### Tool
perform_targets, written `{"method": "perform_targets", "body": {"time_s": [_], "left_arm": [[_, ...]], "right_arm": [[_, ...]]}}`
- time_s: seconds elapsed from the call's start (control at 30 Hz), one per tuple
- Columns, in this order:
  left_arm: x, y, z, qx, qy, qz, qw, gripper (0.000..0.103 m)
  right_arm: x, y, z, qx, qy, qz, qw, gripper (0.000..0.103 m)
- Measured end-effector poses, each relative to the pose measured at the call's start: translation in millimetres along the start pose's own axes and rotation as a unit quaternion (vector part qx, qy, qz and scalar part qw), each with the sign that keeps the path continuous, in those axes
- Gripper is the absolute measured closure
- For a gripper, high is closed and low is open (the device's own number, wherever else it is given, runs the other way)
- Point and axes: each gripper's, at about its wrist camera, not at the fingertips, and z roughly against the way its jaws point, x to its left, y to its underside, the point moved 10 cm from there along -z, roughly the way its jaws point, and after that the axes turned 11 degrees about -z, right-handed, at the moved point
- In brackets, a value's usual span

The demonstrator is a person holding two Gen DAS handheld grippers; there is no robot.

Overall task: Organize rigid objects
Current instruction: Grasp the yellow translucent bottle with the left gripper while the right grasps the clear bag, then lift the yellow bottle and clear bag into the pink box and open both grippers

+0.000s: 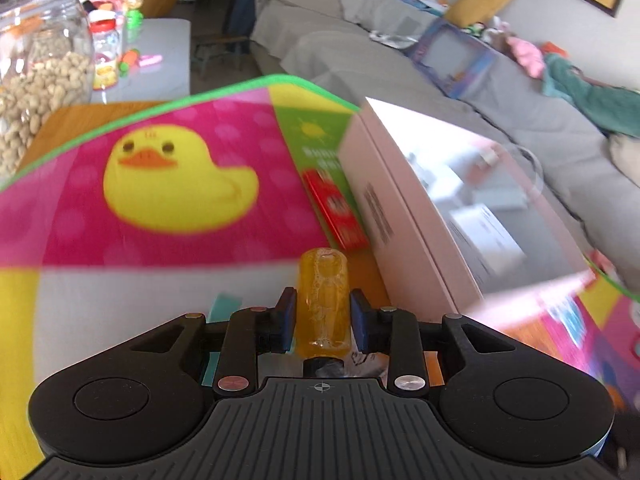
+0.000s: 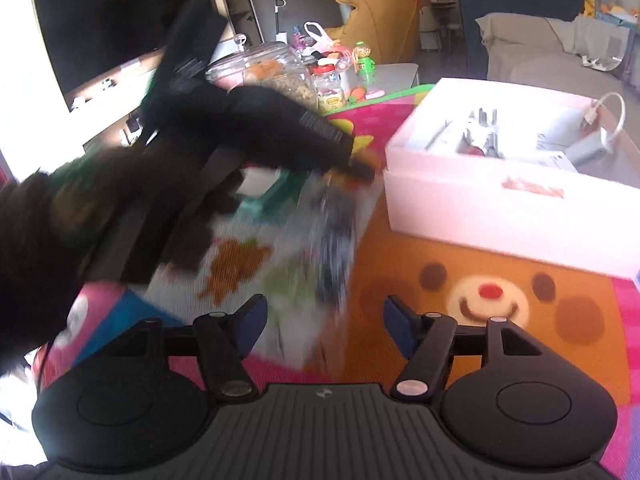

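A yellow screwdriver handle point(image 1: 323, 304) sits clamped between the blue pads point(image 1: 289, 320) of the left gripper point(image 1: 323, 318), pointing away over a duck-print play mat point(image 1: 160, 184). A pink box point(image 1: 420, 216) lies just right; its label is too blurred to read. The right gripper point(image 2: 325, 330) hovers with jaws spread wide, empty, above the mat's bear face point(image 2: 484, 300).

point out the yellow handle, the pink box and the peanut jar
yellow handle point(image 1: 323, 300), left wrist view, mid-barrel between the claw's pads
pink box point(image 2: 480, 208), right wrist view, front wall
peanut jar point(image 1: 40, 72), left wrist view, glass side
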Motion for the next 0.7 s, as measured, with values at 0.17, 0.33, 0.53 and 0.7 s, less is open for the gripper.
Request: {"method": "perform_targets", "body": {"time_s": [0.17,0.33,0.53,0.7], "left_arm": [[-8,26,23,-0.002,0.022,-0.01,0.9997,0.071],[-15,44,40,-0.01,0.025,-0.019,0.9995,0.071],[-36,66,56,-0.015,0.034,-0.036,0.9986,0.071],[-64,82,63,-0.006,0.034,-0.07,0.9969,0.071]], "right_arm": [[10,-4,-16,0.023,0.003,0.03,0.999,0.069],[4,13,2,0.03,0.015,0.07,0.997,0.081],[-43,18,33,0.016,0.081,0.047,0.996,0.081],[-66,22,47,0.003,0.109,0.012,0.994,0.048]]}}
